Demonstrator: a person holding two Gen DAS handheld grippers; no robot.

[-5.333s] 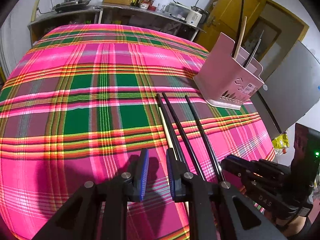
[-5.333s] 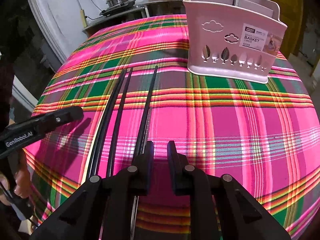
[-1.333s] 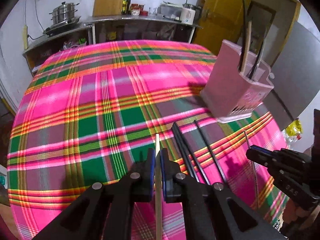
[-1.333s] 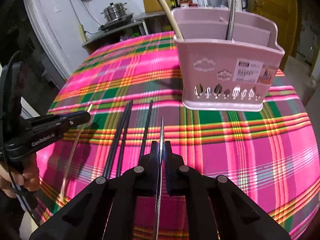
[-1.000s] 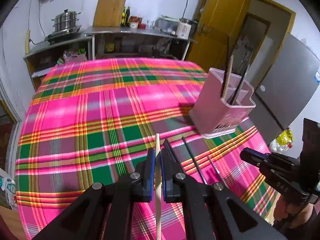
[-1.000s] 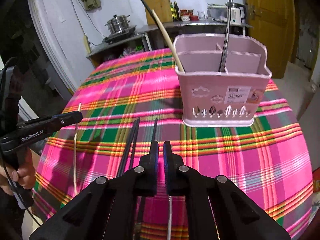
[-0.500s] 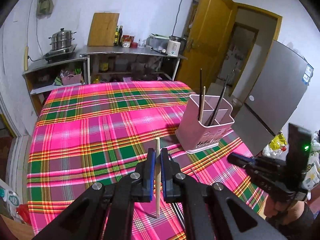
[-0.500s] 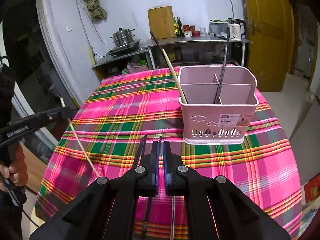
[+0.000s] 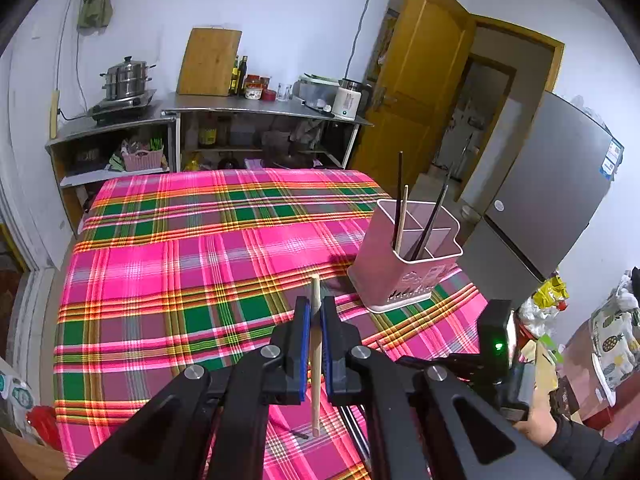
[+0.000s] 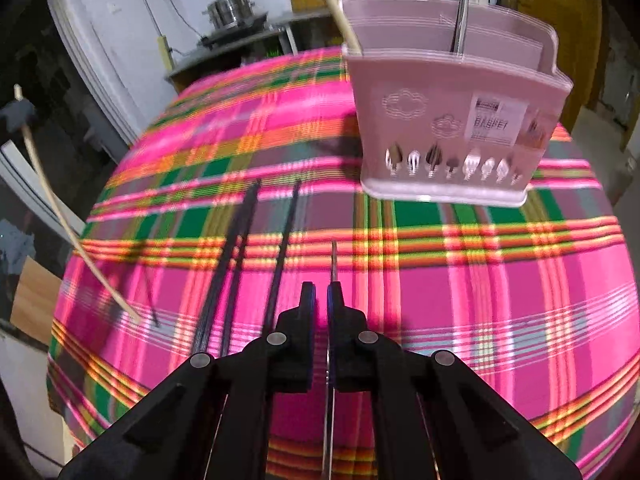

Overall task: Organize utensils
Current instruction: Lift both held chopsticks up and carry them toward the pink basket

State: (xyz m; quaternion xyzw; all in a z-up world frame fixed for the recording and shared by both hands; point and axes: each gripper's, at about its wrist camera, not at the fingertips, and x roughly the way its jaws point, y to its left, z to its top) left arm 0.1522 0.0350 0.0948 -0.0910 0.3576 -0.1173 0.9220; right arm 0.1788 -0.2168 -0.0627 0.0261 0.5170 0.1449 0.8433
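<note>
My left gripper point(image 9: 315, 320) is shut on a pale wooden chopstick point(image 9: 316, 360), held high above the plaid tablecloth point(image 9: 180, 280). In the right wrist view that chopstick point(image 10: 60, 216) slants down at the far left. My right gripper point(image 10: 322, 300) is low over the cloth with a thin metal chopstick point(image 10: 333, 264) between its pads. Its jaws are just starting to open. Several black chopsticks point(image 10: 240, 248) lie on the cloth to its left. The pink utensil basket point(image 10: 460, 140) point(image 9: 404, 264) stands beyond, with a few chopsticks upright in it.
A grey fridge point(image 9: 552, 200) stands right of the table beside an open wooden door point(image 9: 420, 100). A steel counter point(image 9: 260, 108) with pots and bottles runs along the back wall. A person's hand point(image 9: 536, 428) grips the right tool's handle at the lower right.
The left gripper has risen with the wooden chopstick and now holds still. The right gripper rose, then dropped low over the cloth, closer to the basket, with the metal chopstick.
</note>
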